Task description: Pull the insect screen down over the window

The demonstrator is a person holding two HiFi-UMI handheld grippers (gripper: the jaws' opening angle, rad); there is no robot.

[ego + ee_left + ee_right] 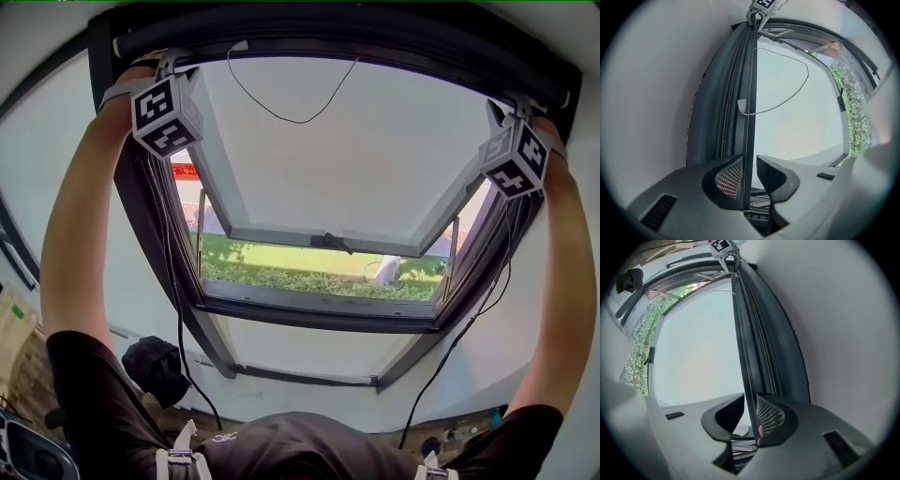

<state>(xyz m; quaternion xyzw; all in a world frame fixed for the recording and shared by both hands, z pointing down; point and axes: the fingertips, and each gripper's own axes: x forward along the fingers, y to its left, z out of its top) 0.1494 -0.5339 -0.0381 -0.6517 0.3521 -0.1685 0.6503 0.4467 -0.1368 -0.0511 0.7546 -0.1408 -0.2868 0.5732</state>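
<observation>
The insect screen's dark pull bar [356, 36] lies rolled up along the top of the roof window frame [319, 314]. A thin cord loop [291, 117] hangs from it. My left gripper [176, 62] reaches the bar's left end and my right gripper [511, 101] its right end. In the left gripper view the bar [749, 93] runs between the jaws of the gripper [750, 174], against the left pad [730, 177], with a slit beside the right one. In the right gripper view the bar [740, 324] passes through the gripper [750, 417] beside the right pad [771, 416]. Both stand open.
The window sash [347, 150] is swung outward, with grass [309, 272] below it outside. White sloped walls flank the frame. Cables [178, 309] hang from both grippers. A black object [155, 366] lies low on the left, by the person's arm.
</observation>
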